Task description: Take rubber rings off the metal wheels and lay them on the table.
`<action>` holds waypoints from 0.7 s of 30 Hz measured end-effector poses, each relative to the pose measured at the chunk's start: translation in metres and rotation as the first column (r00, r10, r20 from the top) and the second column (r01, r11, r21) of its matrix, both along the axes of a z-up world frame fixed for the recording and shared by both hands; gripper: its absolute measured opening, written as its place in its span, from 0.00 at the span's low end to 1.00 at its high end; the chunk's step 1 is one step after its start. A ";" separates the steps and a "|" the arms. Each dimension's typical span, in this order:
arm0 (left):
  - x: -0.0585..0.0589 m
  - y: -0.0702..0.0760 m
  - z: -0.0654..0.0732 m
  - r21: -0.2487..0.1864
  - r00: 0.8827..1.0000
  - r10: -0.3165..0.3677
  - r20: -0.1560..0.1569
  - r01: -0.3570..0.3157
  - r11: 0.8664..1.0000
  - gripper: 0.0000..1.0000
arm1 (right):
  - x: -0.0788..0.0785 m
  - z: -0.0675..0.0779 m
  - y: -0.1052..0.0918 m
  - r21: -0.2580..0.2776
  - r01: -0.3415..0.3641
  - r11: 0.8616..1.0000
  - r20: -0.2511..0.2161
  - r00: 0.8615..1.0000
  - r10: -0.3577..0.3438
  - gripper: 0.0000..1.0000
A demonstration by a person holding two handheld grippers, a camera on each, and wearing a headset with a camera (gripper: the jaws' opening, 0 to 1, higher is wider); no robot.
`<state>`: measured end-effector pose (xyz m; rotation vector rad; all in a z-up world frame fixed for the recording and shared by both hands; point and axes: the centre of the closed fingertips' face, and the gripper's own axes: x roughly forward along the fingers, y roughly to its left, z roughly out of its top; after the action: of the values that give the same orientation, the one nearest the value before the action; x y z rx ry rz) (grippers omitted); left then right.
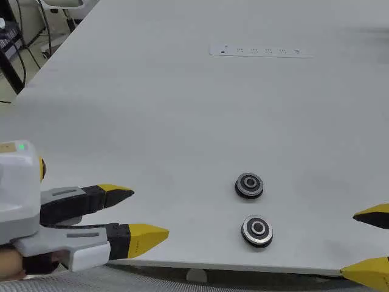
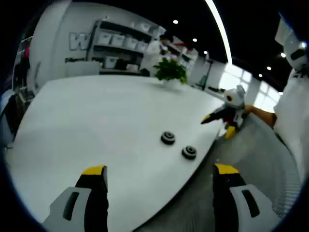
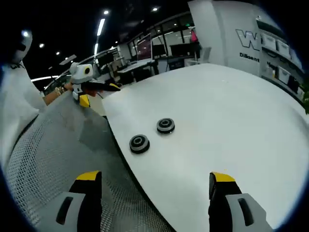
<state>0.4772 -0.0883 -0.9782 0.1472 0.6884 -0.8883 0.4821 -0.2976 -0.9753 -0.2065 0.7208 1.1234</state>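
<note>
Two metal wheels with black rubber rings lie flat on the white table (image 1: 182, 109). The far wheel (image 1: 250, 185) (image 2: 168, 138) (image 3: 165, 125) sits just behind the near wheel (image 1: 257, 231) (image 2: 189, 152) (image 3: 139, 143), which is close to the table's front edge. My left gripper (image 1: 146, 213) (image 2: 160, 170) is open at the lower left, a good way left of the wheels, holding nothing. My right gripper (image 1: 355, 242) (image 3: 154, 177) is open at the right edge, off to the right of the wheels, also holding nothing. Each gripper faces the other across the wheels.
A white power strip (image 1: 261, 51) is set into the table far behind the wheels. Chair legs (image 1: 58, 15) stand beyond the table's left corner. A potted plant (image 2: 170, 70) sits at the table's far end. Grey mesh (image 3: 58, 145) lies below the front edge.
</note>
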 end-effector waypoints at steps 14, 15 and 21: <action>0.003 -0.001 0.005 -0.071 0.998 0.061 0.013 -0.060 0.996 0.99 | -0.009 -0.010 0.004 -0.038 -0.043 0.998 -0.016 0.999 0.042 0.91; 0.003 -0.001 0.005 -0.073 0.998 0.063 0.013 -0.062 0.995 0.98 | -0.008 -0.010 0.003 -0.044 -0.042 0.998 -0.012 0.999 0.041 0.91; 0.000 -0.003 0.002 -0.075 0.999 0.052 -0.014 -0.053 0.996 0.98 | -0.002 -0.005 0.001 -0.012 0.000 1.000 0.001 1.000 0.000 0.90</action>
<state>0.4773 -0.0917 -0.9766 0.0560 0.6666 -0.8641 0.4799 -0.2968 -0.9803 -0.2172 0.7270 1.1188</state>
